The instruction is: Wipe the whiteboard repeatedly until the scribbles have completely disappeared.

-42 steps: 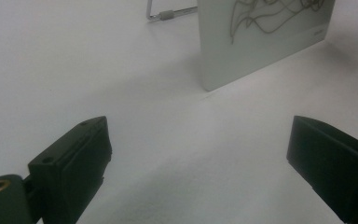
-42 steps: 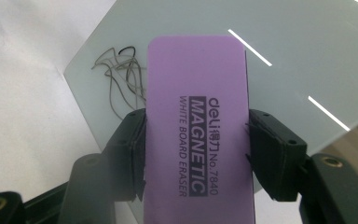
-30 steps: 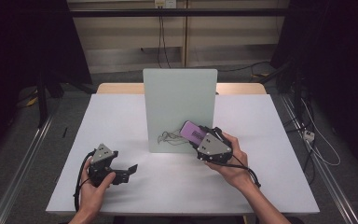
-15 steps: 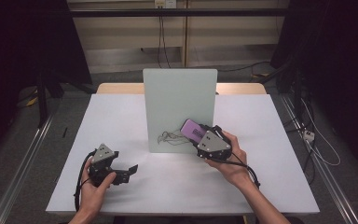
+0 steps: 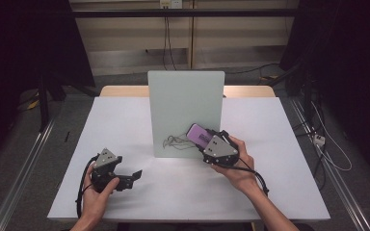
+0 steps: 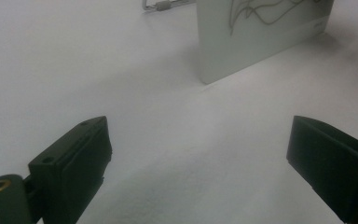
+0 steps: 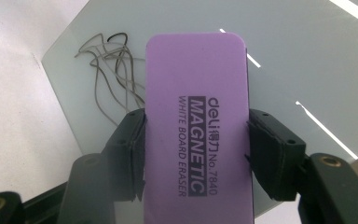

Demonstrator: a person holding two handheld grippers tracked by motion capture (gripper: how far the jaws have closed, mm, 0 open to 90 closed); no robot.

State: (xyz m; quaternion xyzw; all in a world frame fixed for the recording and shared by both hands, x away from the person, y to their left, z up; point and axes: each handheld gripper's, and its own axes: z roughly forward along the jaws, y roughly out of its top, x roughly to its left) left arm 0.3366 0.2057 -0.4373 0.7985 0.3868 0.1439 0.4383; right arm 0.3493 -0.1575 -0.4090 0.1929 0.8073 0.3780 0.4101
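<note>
The white table point(image 5: 125, 120) carries an upright whiteboard point(image 5: 185, 96) with grey scribbles point(image 5: 176, 142) low on its face. My right gripper point(image 5: 211, 143) is clamped across the purple eraser point(image 7: 198, 116), which sits against the board just right of those marks. To wipe well, I judge I should keep the eraser's face flat on the board and sweep left over the lines with even pressure. My left gripper point(image 5: 130, 177) rests on the table, jaws apart, holding nothing.
</note>
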